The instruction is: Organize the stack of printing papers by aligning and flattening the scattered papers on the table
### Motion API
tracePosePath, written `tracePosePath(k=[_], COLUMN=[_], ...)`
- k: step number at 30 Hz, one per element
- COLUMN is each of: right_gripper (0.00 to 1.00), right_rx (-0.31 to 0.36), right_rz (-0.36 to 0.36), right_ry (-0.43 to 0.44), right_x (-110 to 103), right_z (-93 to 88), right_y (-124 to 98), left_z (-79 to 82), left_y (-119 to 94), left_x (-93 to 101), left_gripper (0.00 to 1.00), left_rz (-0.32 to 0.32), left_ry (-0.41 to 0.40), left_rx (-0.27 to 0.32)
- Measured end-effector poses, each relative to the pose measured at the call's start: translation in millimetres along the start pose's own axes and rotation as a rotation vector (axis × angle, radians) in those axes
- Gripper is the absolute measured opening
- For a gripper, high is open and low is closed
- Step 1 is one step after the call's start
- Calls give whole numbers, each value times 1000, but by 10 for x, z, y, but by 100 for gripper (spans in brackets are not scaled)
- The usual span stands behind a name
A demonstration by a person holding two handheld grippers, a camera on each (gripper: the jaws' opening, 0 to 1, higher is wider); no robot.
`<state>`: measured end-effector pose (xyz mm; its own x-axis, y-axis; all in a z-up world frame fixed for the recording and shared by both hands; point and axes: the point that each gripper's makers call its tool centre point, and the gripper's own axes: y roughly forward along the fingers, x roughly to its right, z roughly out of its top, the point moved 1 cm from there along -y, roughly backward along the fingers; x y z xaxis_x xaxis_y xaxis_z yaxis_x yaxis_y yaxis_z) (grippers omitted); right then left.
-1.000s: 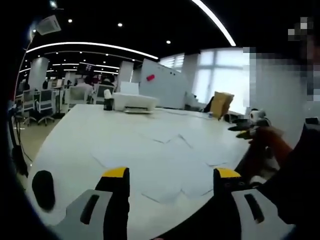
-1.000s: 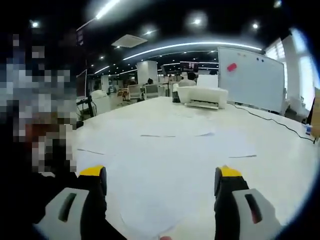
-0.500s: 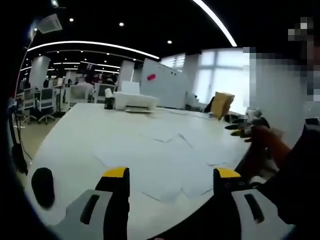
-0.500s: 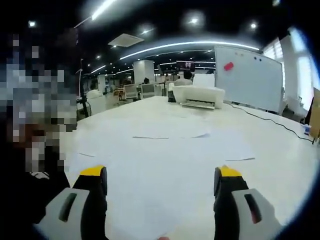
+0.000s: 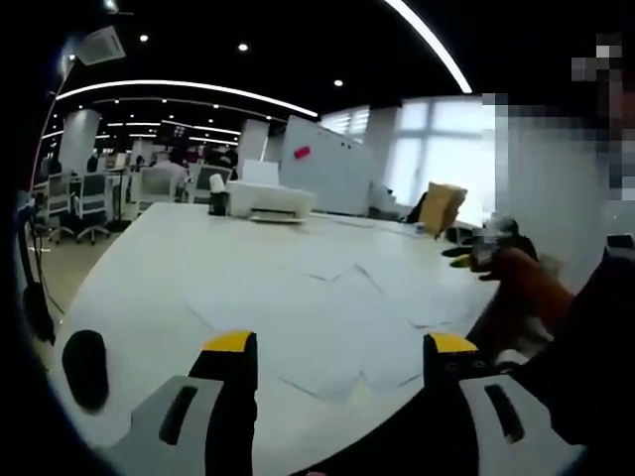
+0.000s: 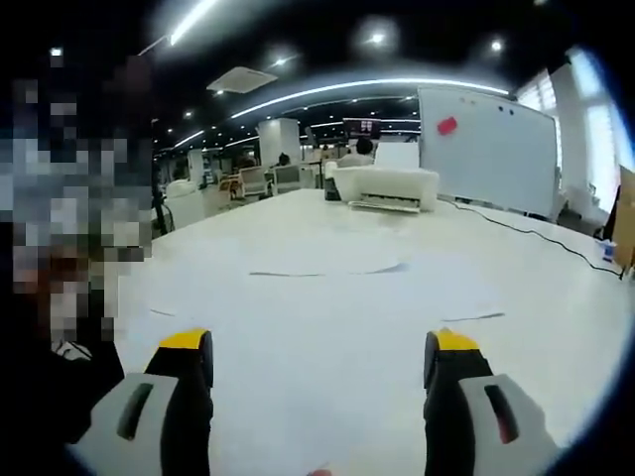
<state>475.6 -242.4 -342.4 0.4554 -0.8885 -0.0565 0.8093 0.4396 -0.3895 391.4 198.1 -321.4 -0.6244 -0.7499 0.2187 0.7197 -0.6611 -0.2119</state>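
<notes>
The scattered papers point(image 5: 327, 317) lie flat on the surface point(image 5: 149, 268), directly ahead of and below both grippers. The left gripper point(image 5: 337, 352) and right gripper point(image 6: 316, 347) hover with jaws spread, empty. Sheets overlap unaligned, nearer the left gripper.

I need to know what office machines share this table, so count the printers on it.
1: a white printer stands at the table's far end, beyond the scattered papers, a dark bottle beside it. Others could be out of frame.
</notes>
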Motion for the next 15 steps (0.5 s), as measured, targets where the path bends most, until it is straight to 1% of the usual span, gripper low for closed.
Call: tracePosePath(k=[15], right_gripper=[83], right_rx=[-17], right_rz=[-21], right_ry=[18], right_x=[167], right_z=[-19], right_y=[129], left_z=[-6], left_y=[12], left_x=[0], left_gripper=[71], left_rz=[-1], left_ry=[0], left_rx=[-5])
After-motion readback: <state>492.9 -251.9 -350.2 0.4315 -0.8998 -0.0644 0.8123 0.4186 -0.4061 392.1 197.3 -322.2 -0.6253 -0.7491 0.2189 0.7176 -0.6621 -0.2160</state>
